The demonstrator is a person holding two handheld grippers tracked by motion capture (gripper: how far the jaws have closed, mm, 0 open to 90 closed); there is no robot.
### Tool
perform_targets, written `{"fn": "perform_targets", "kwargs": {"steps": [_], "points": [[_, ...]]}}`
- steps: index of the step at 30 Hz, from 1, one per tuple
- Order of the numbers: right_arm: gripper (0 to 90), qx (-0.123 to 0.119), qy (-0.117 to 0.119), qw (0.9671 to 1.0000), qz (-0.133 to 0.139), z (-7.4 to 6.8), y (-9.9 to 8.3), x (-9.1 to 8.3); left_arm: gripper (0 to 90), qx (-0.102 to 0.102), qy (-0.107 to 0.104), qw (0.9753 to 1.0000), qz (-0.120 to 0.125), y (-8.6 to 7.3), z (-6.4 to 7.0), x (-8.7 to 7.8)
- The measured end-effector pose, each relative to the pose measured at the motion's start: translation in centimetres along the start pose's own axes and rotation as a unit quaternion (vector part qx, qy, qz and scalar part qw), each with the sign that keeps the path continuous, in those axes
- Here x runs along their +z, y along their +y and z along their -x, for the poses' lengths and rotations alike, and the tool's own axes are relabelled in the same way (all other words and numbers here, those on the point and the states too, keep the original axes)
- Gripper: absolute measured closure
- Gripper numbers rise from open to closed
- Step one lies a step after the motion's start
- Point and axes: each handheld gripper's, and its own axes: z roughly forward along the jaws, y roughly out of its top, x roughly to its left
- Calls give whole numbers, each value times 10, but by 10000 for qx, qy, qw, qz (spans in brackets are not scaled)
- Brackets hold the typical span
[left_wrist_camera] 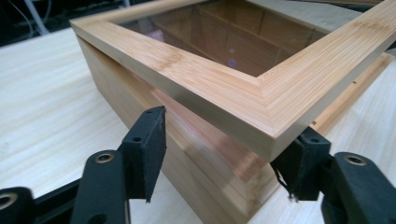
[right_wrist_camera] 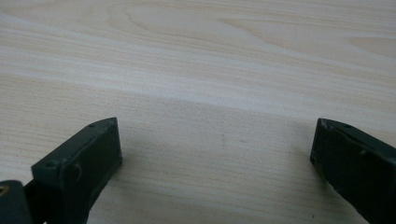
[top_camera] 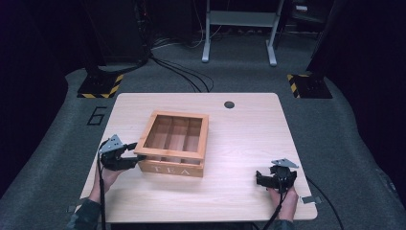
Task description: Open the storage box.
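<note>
A wooden tea box (top_camera: 174,143) with a glass-paned lid and "TEA" on its front stands mid-table. My left gripper (top_camera: 135,154) is at its front-left corner. In the left gripper view that gripper (left_wrist_camera: 229,140) is open, one jaw on each side of the box corner (left_wrist_camera: 261,126), just under the lid's overhanging frame. I cannot tell whether the pads touch the wood. My right gripper (top_camera: 259,180) rests low near the table's front right, well apart from the box. It stands open (right_wrist_camera: 215,140) over bare tabletop with nothing between its fingers.
The light wooden table (top_camera: 239,139) has a dark round hole (top_camera: 229,104) near its far edge. Beyond it are grey carpet, floor cables (top_camera: 184,72), a metal stand (top_camera: 239,28) and yellow-black striped bases (top_camera: 101,86).
</note>
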Motion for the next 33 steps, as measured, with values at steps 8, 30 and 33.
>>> {"fn": "perform_targets", "kwargs": {"steps": [8, 30, 33], "points": [[13, 2, -1, 10000, -1, 0, 0, 0, 313, -124, -3, 9999, -100, -4, 1, 1], [16, 3, -3, 10000, 4, 0, 0, 0, 87, -379, 367, 9940, -954, -60, 19, -23], [16, 0, -2, 10000, 2, 0, 0, 0, 77, -286, 505, 9917, -1143, -69, 22, -24]]}}
